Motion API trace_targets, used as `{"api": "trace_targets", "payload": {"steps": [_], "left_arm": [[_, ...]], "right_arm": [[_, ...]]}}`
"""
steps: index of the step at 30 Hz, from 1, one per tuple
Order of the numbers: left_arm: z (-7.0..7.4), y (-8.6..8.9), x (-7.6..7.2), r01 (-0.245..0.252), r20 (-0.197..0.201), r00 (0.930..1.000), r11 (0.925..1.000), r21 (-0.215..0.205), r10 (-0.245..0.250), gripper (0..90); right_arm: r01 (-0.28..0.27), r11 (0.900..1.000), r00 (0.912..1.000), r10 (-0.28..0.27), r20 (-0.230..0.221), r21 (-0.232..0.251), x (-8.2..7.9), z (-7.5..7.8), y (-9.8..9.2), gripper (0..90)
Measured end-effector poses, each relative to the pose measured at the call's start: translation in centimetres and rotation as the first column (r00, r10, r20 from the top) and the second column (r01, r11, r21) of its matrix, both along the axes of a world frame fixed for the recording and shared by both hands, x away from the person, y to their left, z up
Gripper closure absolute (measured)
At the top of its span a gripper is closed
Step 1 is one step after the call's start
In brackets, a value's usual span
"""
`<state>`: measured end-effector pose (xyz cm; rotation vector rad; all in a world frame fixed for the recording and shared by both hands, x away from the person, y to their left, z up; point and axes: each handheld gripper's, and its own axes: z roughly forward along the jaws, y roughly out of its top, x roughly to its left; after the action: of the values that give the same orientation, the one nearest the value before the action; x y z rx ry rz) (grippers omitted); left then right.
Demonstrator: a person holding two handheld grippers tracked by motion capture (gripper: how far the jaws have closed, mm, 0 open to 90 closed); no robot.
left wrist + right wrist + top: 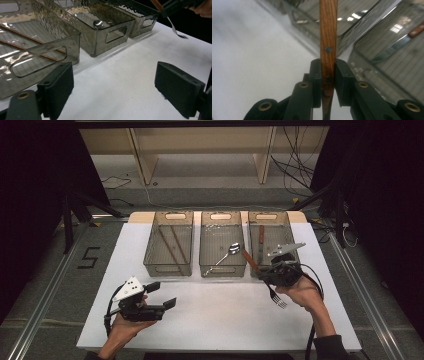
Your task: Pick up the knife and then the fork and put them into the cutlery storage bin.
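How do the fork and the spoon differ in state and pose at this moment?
The fork is clamped by its wooden handle in the right hand-held gripper, off the table; the spoon lies loose in the middle bin. The fork's tines point down toward the person, while the spoon rests flat with its bowl toward the far side. The fork has a wooden handle; the spoon looks all metal. Both are cutlery.

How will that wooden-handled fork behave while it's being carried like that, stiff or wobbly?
Probably stiff: the fork keeps a straight line from handle to tines while the right gripper clamps only its handle. It may pivot a little, since the metal end hangs unsupported below the pads. The riveted wooden handle looks less slippery than bare metal.
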<state>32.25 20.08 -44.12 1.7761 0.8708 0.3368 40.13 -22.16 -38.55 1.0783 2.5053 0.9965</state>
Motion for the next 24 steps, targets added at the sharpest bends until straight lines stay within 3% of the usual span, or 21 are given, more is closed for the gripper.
{"api": "trace_targets", "payload": {"steps": [4, 14, 24], "left_arm": [[0.0, 0.1, 0.0, -0.002, 0.000, 1.0000, 1.0000, -0.003, 0.002, 15.1], [0.0, 0.1, 0.0, -0.003, 0.002, 1.0000, 1.0000, -0.007, 0.003, 15.1], [0.0, 0.1, 0.0, -0.002, 0.005, 1.0000, 1.0000, -0.005, 0.003, 15.1]], "right_arm": [[0.050, 0.997, 0.9982, -0.052, 0.030, 0.053, 1.1, 1.3, -0.5, 77.8], [0.118, 0.986, 0.9893, -0.127, 0.071, 0.116, 3.3, 3.5, -1.2, 77.8], [0.183, 0.963, 0.9753, -0.203, 0.087, 0.198, 5.3, 4.9, -2.5, 77.8]]}}
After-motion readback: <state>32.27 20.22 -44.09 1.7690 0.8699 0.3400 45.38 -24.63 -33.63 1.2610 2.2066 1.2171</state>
